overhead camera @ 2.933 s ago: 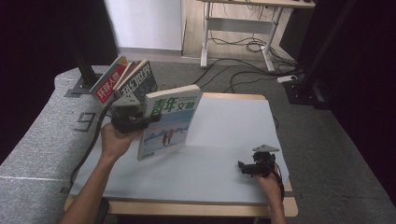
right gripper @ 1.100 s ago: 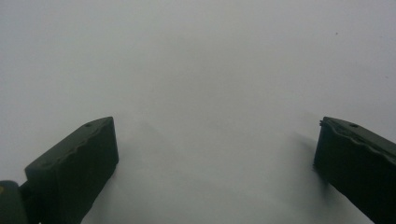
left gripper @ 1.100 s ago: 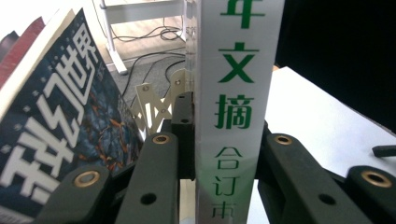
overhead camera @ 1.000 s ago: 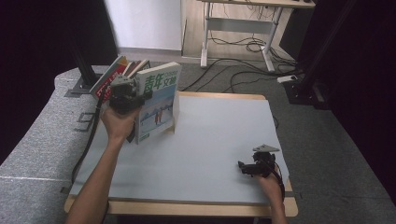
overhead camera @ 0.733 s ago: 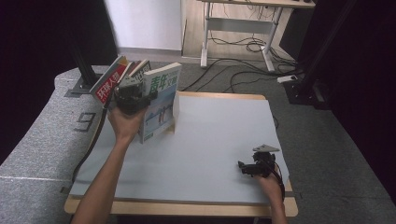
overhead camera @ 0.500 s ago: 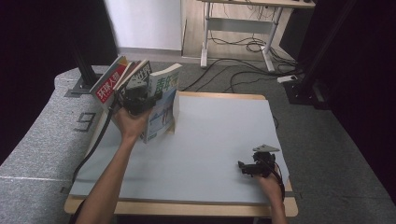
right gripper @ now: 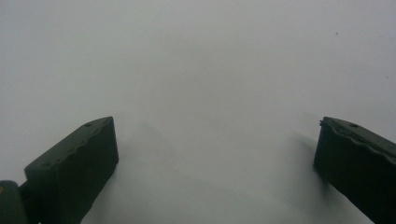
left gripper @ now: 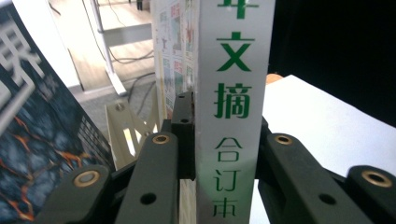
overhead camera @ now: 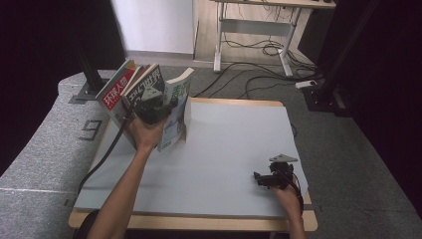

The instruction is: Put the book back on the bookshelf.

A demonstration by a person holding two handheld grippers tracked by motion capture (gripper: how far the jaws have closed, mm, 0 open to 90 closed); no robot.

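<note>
The left gripper point(overhead camera: 152, 107) is gripping a thick white book with green lettering point(overhead camera: 176, 112) by its spine, the two black jaws pressing on either side of the spine as seen in the left gripper view point(left gripper: 229, 140). The book is standing upright at the far left of the table point(overhead camera: 234, 149), its lower edge close to the pale grey tabletop; whether that edge is touching the surface cannot be told. Just to its left, a dark-covered magazine point(overhead camera: 144, 84) and a red-and-white magazine point(overhead camera: 117, 92) are leaning side by side at the table's far left corner, and the held book is sitting beside the dark one. In the left gripper view the dark magazine's cover point(left gripper: 37, 130) is showing to the left of the jaws.

The right gripper point(overhead camera: 266, 179) is resting at the near right of the table, well apart from the books. Its jaws are standing wide apart over bare tabletop point(right gripper: 210, 93), nothing lying between them.
</note>
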